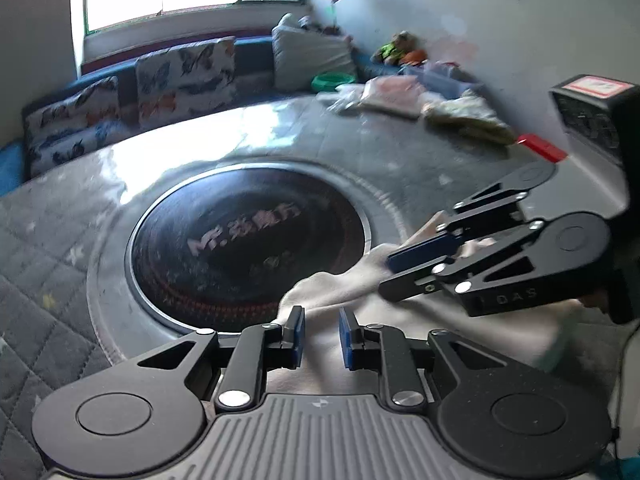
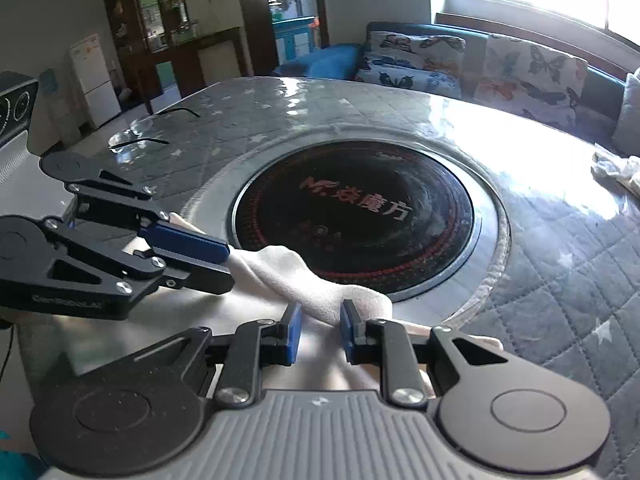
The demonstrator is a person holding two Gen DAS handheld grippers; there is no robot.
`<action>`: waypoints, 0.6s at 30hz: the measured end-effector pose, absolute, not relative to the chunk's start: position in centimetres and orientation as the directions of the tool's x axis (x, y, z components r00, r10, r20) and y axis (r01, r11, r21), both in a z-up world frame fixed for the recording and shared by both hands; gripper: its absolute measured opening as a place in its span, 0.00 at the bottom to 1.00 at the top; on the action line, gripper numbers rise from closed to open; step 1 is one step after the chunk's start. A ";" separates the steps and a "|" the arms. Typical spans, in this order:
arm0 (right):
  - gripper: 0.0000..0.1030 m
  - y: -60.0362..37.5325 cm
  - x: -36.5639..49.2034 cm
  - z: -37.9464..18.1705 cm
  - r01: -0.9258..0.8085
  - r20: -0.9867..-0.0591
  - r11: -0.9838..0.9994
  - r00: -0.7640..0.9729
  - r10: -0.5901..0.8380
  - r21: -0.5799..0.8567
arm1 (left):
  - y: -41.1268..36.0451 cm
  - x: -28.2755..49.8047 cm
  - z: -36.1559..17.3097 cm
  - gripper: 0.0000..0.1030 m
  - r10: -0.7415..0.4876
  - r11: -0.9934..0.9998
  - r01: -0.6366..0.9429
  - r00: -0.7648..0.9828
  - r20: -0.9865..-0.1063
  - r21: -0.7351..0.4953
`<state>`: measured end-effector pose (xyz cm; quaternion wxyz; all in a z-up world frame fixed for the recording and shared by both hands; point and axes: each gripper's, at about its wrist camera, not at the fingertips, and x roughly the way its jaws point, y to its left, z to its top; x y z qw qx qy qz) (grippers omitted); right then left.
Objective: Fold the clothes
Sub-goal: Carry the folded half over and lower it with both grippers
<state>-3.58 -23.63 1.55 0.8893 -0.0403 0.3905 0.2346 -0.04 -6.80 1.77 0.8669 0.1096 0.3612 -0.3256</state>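
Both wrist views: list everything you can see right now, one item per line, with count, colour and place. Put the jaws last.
cream garment: one, bunched at the table's near edge, partly over the cooktop rim
induction cooktop: one, black with red rings, set in the table centre
table: one, grey quilted cover under clear film
butterfly cushions: several, white patterned, on the blue sofa
green bowl: one, far table edge
left gripper: jaws apart, over cloth
right gripper: jaws apart around a cloth fold
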 end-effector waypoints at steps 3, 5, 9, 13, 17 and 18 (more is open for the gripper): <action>0.19 -23.7 -3.2 1.1 -0.429 -0.705 0.896 0.600 0.379 0.116 | -6.6 0.9 1.2 0.20 -0.462 0.792 0.608 0.536 -0.707 -0.056; 0.19 -24.0 -3.1 1.3 -0.414 -0.693 0.902 0.616 0.375 0.120 | -6.3 1.1 1.1 0.22 -0.461 0.800 0.597 0.543 -0.702 -0.064; 0.19 -24.9 -4.1 1.3 -0.397 -0.695 0.910 0.623 0.360 0.116 | -5.9 1.0 0.9 0.24 -0.460 0.809 0.583 0.550 -0.697 -0.074; 0.19 -25.9 -5.3 1.1 -0.383 -0.706 0.918 0.621 0.341 0.106 | -6.2 0.9 0.8 0.25 -0.457 0.812 0.580 0.560 -0.691 -0.066; 0.17 -26.9 -6.0 1.0 -0.361 -0.710 0.927 0.627 0.321 0.100 | -6.2 0.9 0.8 0.28 -0.449 0.818 0.571 0.565 -0.692 -0.065; 0.16 -27.2 -5.9 1.0 -0.349 -0.705 0.931 0.635 0.316 0.104 | -6.1 0.8 0.9 0.31 -0.445 0.820 0.569 0.570 -0.691 -0.060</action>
